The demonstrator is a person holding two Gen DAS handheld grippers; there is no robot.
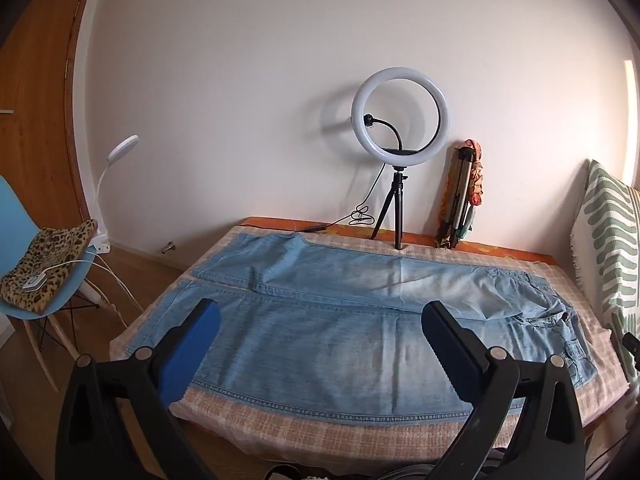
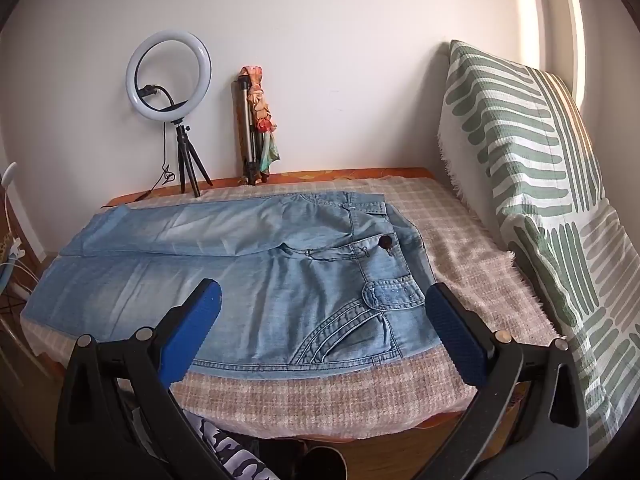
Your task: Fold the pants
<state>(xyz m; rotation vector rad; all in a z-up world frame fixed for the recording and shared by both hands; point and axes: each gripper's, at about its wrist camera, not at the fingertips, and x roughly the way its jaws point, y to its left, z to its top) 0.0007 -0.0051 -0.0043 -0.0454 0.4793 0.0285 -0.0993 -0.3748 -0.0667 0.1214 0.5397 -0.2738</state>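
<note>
Light-blue denim pants [image 1: 340, 320] laid flat across a table, both grippers held wide apart above the near edge.

The table [image 2: 472, 240] is covered by a checked cloth [image 1: 320, 428], on which the pants are spread lengthwise, waistband at the right and leg hems at the left. A ring light [image 1: 400, 116] on a small tripod is stood at the far edge. The left gripper [image 1: 322, 344] and right gripper [image 2: 324, 328] are seen with jaws fully spread, nothing held between them.
</note>
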